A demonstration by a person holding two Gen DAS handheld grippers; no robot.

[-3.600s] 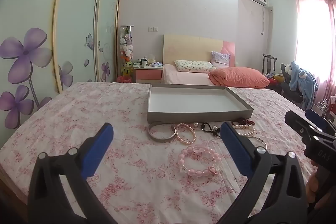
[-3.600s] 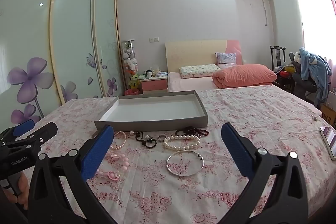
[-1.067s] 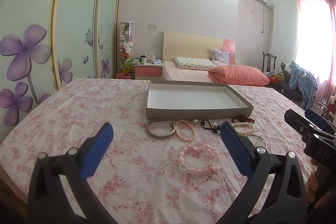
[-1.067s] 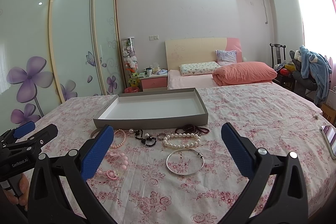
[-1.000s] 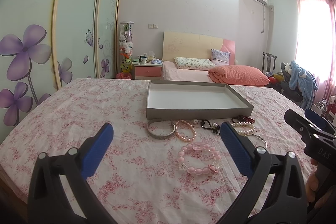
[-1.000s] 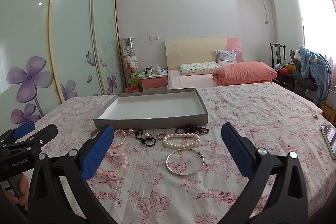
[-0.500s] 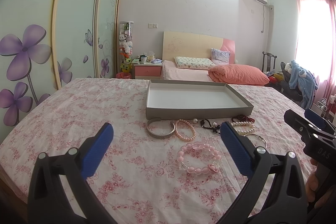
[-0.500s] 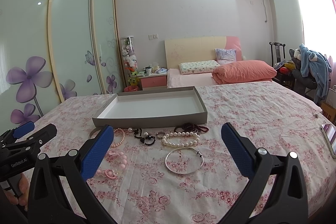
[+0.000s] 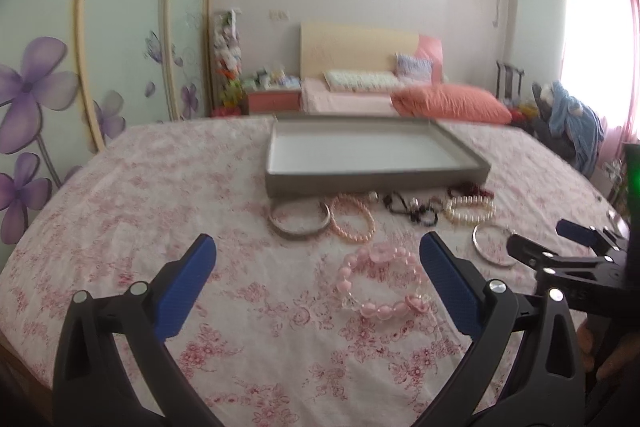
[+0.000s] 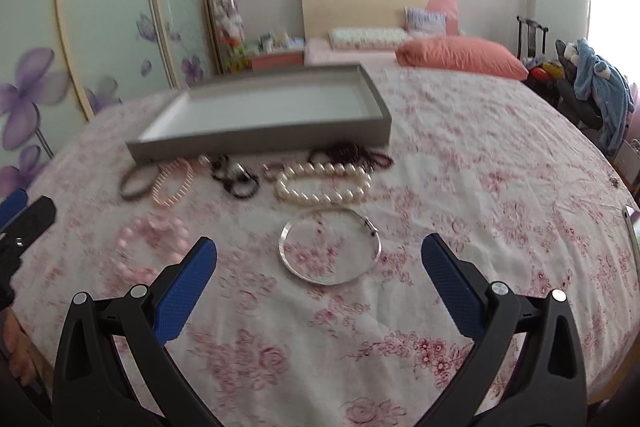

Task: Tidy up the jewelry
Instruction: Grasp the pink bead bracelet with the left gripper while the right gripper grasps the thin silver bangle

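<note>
A grey tray (image 9: 376, 183) (image 10: 260, 141) with a white inside lies on the floral bedspread. In front of it lie several pieces: a silver cuff (image 9: 299, 219), a pink pearl bracelet (image 9: 353, 218), dark beads (image 9: 408, 207), a white pearl bracelet (image 9: 470, 209) (image 10: 322, 183), a thin silver bangle (image 10: 330, 251) and a chunky pink bead bracelet (image 9: 380, 285). My left gripper (image 9: 316, 281) is open, just short of the pink bead bracelet. My right gripper (image 10: 318, 281) is open, just short of the silver bangle.
The bedspread (image 9: 160, 195) covers a wide surface. A wardrobe with flower-print doors (image 9: 48, 75) stands at the left. A bed with an orange pillow (image 9: 448, 105) is behind. A phone edge (image 10: 632, 223) lies at the far right.
Both grippers have moved forward and tilted down toward the jewelry, which now looks closer and larger. The right gripper has come in over the silver bangle. Both stay open.
</note>
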